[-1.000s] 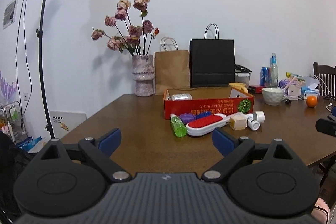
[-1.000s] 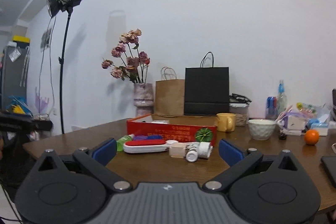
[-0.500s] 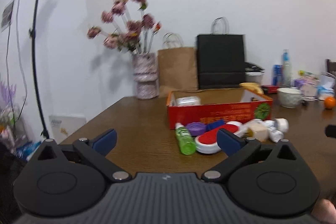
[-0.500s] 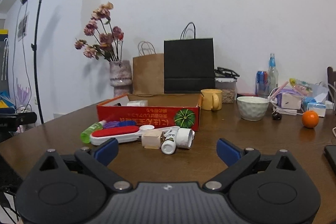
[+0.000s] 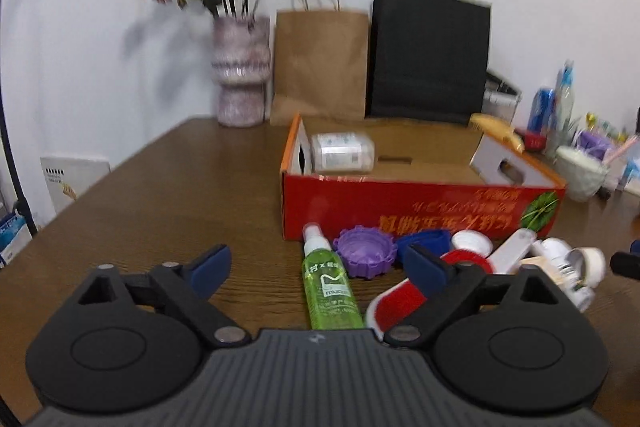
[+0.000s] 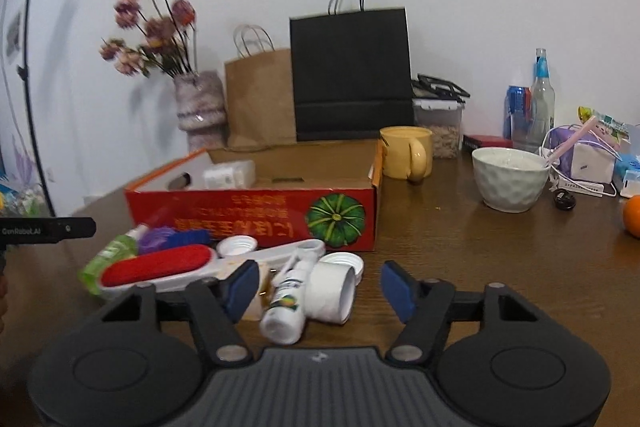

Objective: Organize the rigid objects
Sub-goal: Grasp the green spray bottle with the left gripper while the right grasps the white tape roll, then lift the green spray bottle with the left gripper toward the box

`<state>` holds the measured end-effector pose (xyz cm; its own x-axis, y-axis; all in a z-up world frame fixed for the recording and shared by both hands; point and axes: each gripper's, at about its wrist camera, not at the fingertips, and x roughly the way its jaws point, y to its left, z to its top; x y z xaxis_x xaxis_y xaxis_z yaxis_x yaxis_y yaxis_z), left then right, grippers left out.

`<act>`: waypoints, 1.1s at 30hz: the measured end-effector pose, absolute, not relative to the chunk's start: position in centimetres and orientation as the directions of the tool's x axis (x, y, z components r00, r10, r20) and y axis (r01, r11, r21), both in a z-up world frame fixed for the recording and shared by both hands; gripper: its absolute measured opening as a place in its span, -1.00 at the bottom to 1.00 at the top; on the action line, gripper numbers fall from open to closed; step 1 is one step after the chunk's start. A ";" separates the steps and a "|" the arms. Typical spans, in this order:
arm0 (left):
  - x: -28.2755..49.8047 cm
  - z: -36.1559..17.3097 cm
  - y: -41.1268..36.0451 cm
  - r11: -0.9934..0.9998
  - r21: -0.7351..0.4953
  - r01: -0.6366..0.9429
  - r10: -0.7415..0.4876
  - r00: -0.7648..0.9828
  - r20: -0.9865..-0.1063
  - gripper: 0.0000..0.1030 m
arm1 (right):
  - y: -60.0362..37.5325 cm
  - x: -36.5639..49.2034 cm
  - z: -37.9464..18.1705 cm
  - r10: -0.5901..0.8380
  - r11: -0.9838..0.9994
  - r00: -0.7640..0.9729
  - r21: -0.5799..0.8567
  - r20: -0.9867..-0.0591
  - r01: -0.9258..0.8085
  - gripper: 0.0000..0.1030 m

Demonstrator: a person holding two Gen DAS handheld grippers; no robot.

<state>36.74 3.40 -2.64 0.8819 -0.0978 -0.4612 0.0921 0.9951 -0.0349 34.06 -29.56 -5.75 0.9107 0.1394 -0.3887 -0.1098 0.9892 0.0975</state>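
A red cardboard box (image 5: 420, 211) (image 6: 256, 211) lies open on the brown table with a clear jar (image 5: 342, 151) inside at its left end. In front of it lie a green spray bottle (image 5: 328, 287), a purple lid (image 5: 365, 253), a red and white lint brush (image 6: 160, 265), a small white bottle (image 6: 286, 301), a white cup on its side (image 6: 332, 289) and white caps. My left gripper (image 5: 318, 269) is open, with the green bottle between its fingers. My right gripper (image 6: 320, 285) is open, with the white bottle and cup between its fingers.
A vase of dried flowers (image 5: 240, 83), a brown paper bag (image 5: 320, 63) and a black bag (image 5: 430, 55) stand behind the box. A yellow mug (image 6: 406, 153), a white bowl (image 6: 510, 179), bottles, a can and an orange (image 6: 632, 217) stand at the right.
Both grippers have moved forward and down toward the pile of objects in front of the box, which now looks much closer. Both stay open.
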 end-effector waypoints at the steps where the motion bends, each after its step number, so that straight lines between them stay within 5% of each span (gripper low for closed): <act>1: 37.4 -2.9 3.3 0.995 -0.033 0.093 -0.098 0.874 -0.477 0.73 | -29.5 34.7 -5.9 0.139 0.989 0.907 0.101 -0.398 -0.108 0.25; 14: 41.9 -5.9 3.8 0.992 -0.071 0.100 -0.122 0.766 -0.631 0.00 | -30.3 39.0 -8.1 0.136 0.986 0.851 0.154 -0.508 -0.066 -0.51; 17: 42.0 -5.9 3.3 0.993 -0.034 0.111 -0.108 0.770 -0.629 -0.38 | -30.4 39.2 -8.1 0.141 0.985 0.851 0.157 -0.505 -0.070 -0.52; 24: 41.2 -5.8 3.0 0.994 -0.002 0.113 -0.091 0.783 -0.615 -0.39 | -30.3 38.5 -7.7 0.138 0.987 0.867 0.140 -0.479 -0.080 -0.53; 33: 35.0 -2.6 2.8 0.995 0.033 0.096 -0.068 0.870 -0.489 -0.39 | -30.2 34.0 -5.4 0.124 0.991 0.905 0.104 -0.407 -0.089 -0.53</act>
